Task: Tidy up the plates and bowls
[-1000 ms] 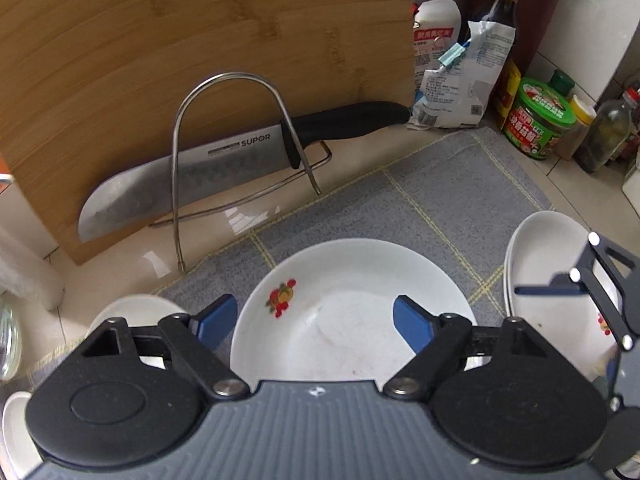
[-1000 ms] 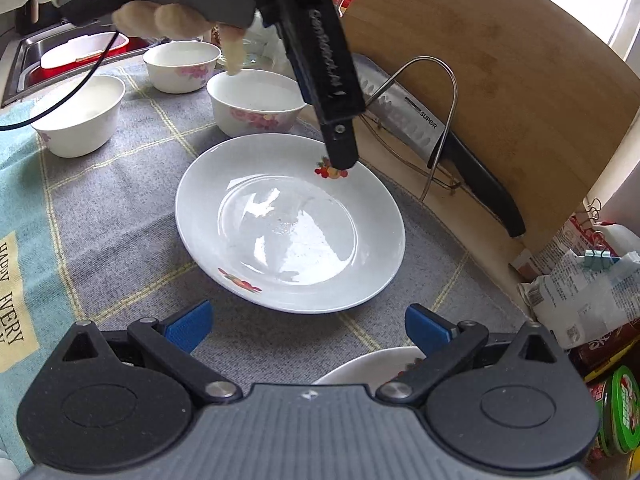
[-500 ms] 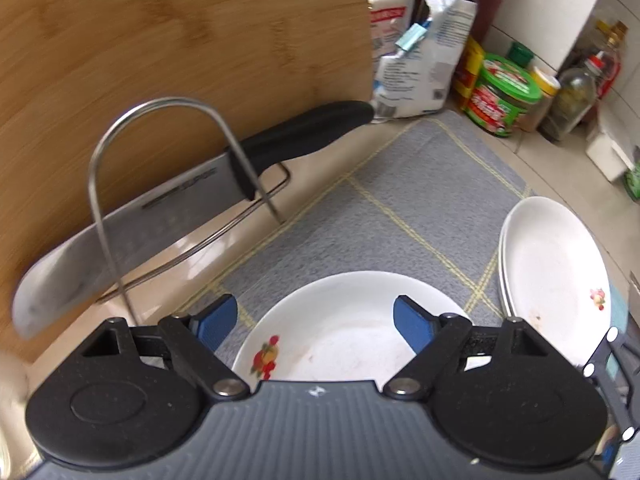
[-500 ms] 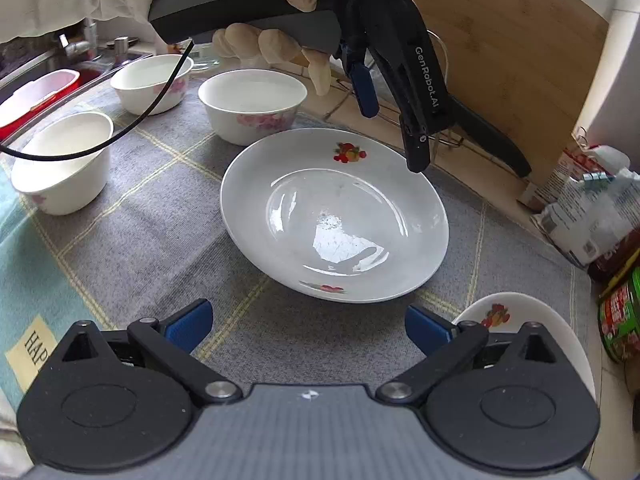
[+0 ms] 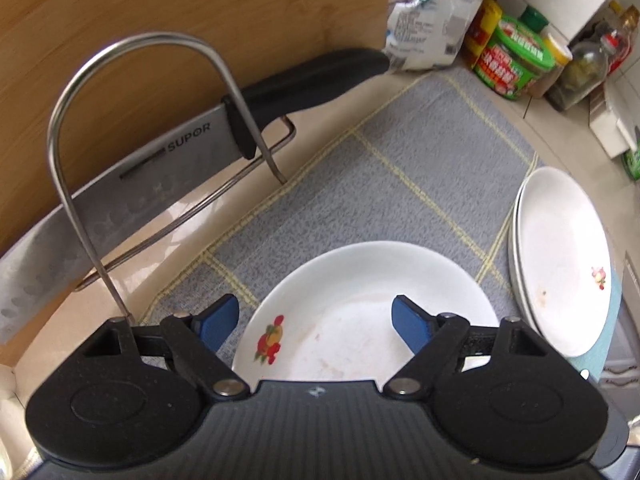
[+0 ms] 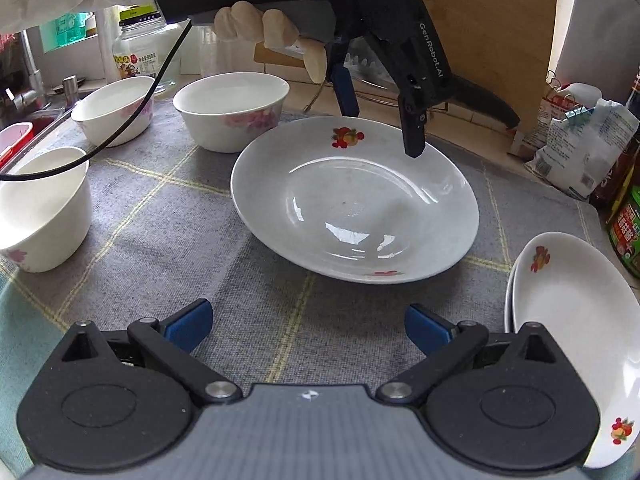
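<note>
A white plate [image 6: 352, 208] with a fruit print lies on the grey checked mat [image 6: 140, 216]; the left wrist view shows this plate [image 5: 360, 304] just beneath the camera. My left gripper [image 6: 380, 120], held by a gloved hand, points down over the plate's far rim. Its jaws are closing, with the printed rim between the fingertips [image 5: 216, 320] and no pad touching it. My right gripper [image 6: 308, 326] is open and holds nothing, low over the mat in front of the plate. A stack of plates [image 6: 572, 320] lies to the right. Three white bowls [image 6: 232, 108] stand to the left.
A wire rack [image 5: 132, 152] holding a knife [image 5: 168, 160] stands against a leaning wooden cutting board [image 5: 200, 20] just behind the plate. Bags, jars and bottles [image 5: 516, 60] crowd the back right corner. A sink [image 6: 16, 136] and a glass jar [image 6: 140, 52] are at far left.
The left gripper has sunk toward the plate's far rim and its jaws have narrowed a little. The right gripper has dropped lower and rolled, with the stack of plates now larger at its right.
</note>
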Tool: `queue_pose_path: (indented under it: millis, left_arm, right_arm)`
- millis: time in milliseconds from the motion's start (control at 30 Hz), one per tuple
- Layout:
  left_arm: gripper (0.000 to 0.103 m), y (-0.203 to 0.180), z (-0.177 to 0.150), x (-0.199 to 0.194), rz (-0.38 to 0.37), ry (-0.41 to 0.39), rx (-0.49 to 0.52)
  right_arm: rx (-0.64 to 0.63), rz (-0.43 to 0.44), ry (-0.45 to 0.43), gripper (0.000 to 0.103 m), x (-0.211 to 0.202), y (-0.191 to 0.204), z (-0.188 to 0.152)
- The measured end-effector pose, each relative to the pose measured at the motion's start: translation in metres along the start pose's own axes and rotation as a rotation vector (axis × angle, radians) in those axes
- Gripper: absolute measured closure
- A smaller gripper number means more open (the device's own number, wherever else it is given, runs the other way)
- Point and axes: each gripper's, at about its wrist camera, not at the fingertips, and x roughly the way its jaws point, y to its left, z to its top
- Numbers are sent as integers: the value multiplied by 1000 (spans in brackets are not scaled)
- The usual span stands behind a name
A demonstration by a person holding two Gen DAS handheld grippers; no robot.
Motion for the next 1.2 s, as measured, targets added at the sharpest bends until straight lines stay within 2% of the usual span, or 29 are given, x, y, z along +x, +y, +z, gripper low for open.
queue_pose_path:
  millis: [167,367,500,800,1200]
  left_arm:
    - [22,4,-2,7,-28,47,31]
    - [30,13,0,15,-73,81,43]
    - [30,14,1,19,-99,97,68]
    - [31,9,-1,20,-129,85,149]
    - [31,6,-5,18,-116,68,209]
  right_arm:
    - [26,-25,-11,0,10,-5,1]
    - [42,-34,-14,0,20,-13,4]
    - [62,-47,-31,0,23,-17,3]
    - [93,-60,-56,0,32,-22,8]
    - [81,-59,-62,0,33,-24,12]
